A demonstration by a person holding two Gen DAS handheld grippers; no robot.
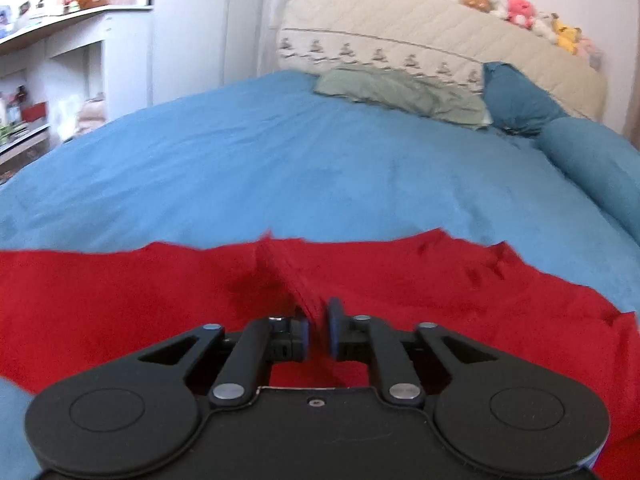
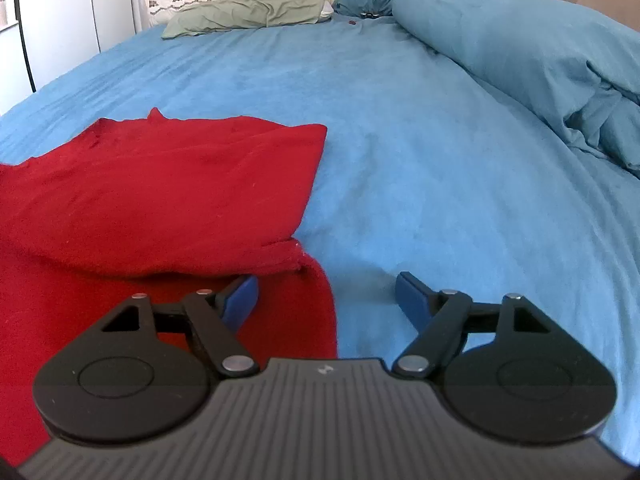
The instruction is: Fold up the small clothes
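A red garment lies spread on the blue bed sheet. My left gripper is shut on a pinched ridge of the red fabric, which rises between its pads. In the right wrist view the red garment lies at the left with one layer folded over another. My right gripper is open and empty, low over the garment's right edge: its left fingertip is over the red cloth, its right fingertip over the bare sheet.
A green pillow and a dark teal pillow lie at the cream headboard, which has plush toys on top. A bunched blue duvet lies along the right. White shelves stand at the left.
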